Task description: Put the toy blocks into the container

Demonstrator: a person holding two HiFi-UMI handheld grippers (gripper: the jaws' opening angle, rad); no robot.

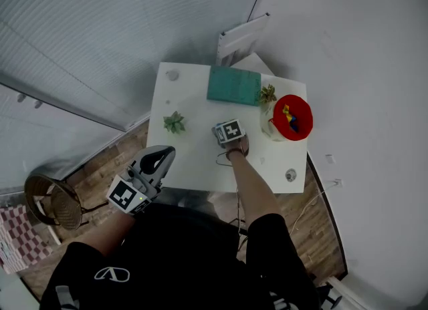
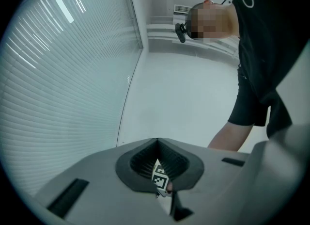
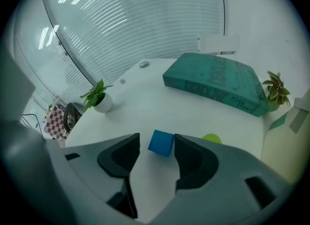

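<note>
At the middle of the white table [image 1: 194, 162]: right gripper [image 3: 157, 140], low over the tabletop, carried in the person's right hand [image 1: 238, 147]. Jaws apart, nothing clamped. Between the pads, resting on the tabletop: blue toy cube [image 3: 161, 143], close against the right pad, with a visible gap at the left pad. Just behind the right jaw: yellow-green piece [image 3: 211, 138], partly hidden, shape not determinable. At the table's right edge: red container [image 1: 304, 111], with toy blocks [image 1: 289, 119] in yellow, blue and red already inside. Just beside the container, toward the far edge: small plant [image 1: 267, 93]. Along the far edge: teal book [image 1: 233, 85], lying flat. Near the left edge: potted plant [image 1: 174, 123], upright. Off the table's near left corner, above the wooden floor: left gripper [image 1: 160, 155], tilted upward toward the window blinds [image 2: 63, 73]. Jaws closed tip to tip, nothing between them.
</note>
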